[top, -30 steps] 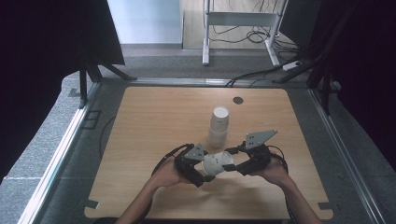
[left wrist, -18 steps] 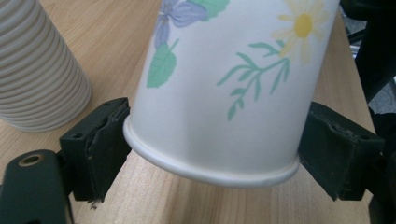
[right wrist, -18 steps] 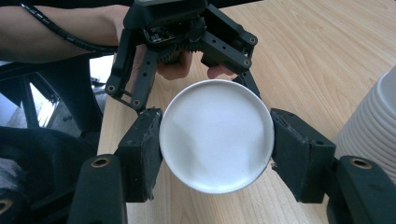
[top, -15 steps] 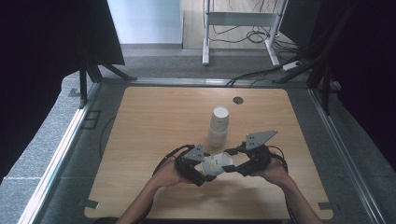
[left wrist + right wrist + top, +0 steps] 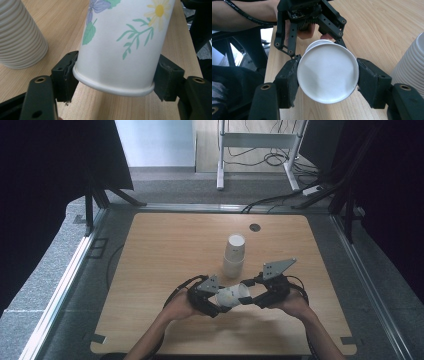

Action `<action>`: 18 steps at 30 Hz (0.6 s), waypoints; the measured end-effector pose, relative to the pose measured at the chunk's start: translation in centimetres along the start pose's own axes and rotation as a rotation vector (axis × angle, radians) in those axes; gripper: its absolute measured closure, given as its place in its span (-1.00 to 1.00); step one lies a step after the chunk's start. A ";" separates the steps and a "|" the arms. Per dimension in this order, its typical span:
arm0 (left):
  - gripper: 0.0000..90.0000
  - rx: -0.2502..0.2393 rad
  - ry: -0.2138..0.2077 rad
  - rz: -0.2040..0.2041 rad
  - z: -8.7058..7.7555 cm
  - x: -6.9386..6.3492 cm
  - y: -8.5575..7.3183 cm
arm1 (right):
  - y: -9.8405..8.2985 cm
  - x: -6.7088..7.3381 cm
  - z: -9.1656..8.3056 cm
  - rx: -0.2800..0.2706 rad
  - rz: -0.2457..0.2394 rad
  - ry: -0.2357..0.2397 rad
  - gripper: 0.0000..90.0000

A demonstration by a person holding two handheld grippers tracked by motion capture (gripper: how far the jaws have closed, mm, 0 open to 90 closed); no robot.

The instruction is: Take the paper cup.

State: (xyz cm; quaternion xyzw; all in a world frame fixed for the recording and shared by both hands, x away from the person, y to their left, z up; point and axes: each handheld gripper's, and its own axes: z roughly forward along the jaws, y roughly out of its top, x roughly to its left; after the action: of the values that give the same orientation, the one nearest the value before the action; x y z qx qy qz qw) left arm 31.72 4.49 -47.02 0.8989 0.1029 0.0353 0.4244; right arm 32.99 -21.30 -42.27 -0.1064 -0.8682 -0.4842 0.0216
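Paper cup being held sideways between both tongs, low over the near middle of the tabletop [image 5: 165,250].

From the high view, the stack of ribbed cups [image 5: 233,256] is standing upright just behind the flowered paper cup [image 5: 233,295], whose long axis is lying level – left to right. The left tongs [image 5: 214,300] have just been closing and are now pressing on its rim end [image 5: 113,86]; the flower print is showing there. The right tongs [image 5: 251,299] are staying clenched on its base [image 5: 327,76] – a plain white disc.

Paper cup [image 5: 233,295] between two grippers' jaws
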 end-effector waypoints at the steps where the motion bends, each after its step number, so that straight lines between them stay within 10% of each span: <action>1: -0.32 0.001 0.002 0.000 0.0 0.0 0.0 | 0.0 0.0 0.0 0.000 0.001 0.000 -0.17; 18: -0.27 0.029 0.027 0.003 -0.8 0.1 0.9 | 0.5 0.1 -0.5 -0.002 0.011 -0.047 -0.48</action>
State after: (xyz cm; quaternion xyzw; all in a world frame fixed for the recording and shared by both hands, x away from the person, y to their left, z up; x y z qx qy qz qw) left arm 31.79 4.55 -45.84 0.9045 0.1078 0.0465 0.4101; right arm 32.97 -21.41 -41.55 -0.1226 -0.8673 -0.4824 0.0040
